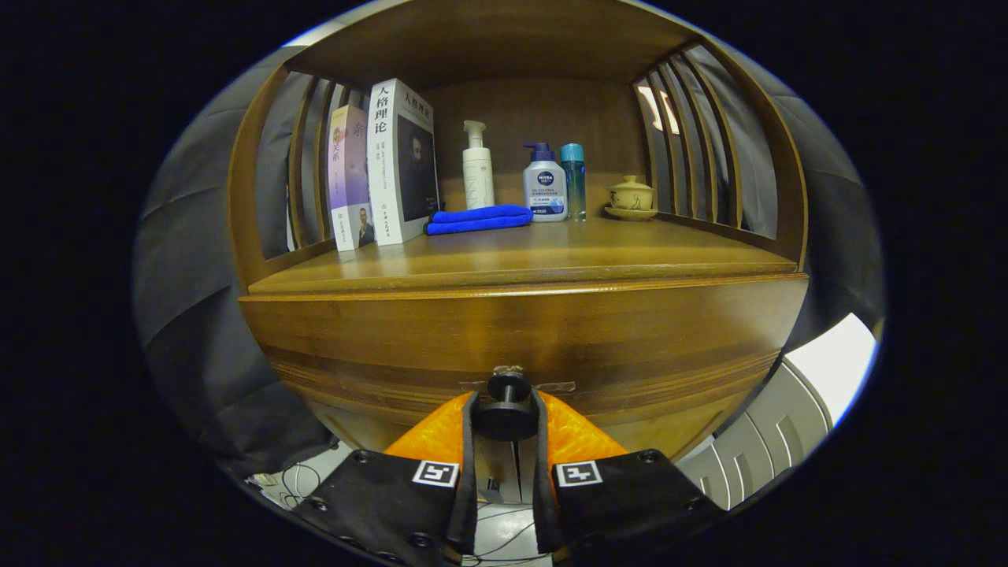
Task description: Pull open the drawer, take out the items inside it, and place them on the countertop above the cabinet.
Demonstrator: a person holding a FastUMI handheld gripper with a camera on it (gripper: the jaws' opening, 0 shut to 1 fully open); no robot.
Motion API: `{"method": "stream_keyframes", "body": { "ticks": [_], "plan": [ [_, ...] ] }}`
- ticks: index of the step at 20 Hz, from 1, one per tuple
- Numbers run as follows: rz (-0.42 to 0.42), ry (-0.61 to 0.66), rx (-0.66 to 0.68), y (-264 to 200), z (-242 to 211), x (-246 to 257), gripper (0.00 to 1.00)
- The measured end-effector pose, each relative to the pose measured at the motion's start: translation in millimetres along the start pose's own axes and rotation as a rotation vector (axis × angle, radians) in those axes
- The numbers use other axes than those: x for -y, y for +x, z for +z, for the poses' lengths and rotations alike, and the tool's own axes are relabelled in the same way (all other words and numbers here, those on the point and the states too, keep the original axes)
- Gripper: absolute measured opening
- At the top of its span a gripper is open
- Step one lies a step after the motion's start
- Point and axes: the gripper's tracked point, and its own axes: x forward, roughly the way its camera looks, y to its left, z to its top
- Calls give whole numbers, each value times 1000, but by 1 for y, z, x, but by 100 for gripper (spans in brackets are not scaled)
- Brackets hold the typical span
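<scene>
Jaws point(505, 417) are closed on the round black drawer knob point(505, 409) of the brown wooden drawer point(520, 339), which appears shut. Pulling, item removal and placement on the wooden desk point(520, 256) beyond remain.

The wooden countertop point(551, 260) carries books point(386, 165), a blue cloth point(479, 219), three bottles point(545, 185) and a lidded teacup point(631, 197).
</scene>
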Motion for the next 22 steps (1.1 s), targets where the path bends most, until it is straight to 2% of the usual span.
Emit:
{"method": "stream_keyframes", "body": {
  "ticks": [22],
  "plan": [
    [52,-33,-4,-105,-43,-2,30]
  ]
}}
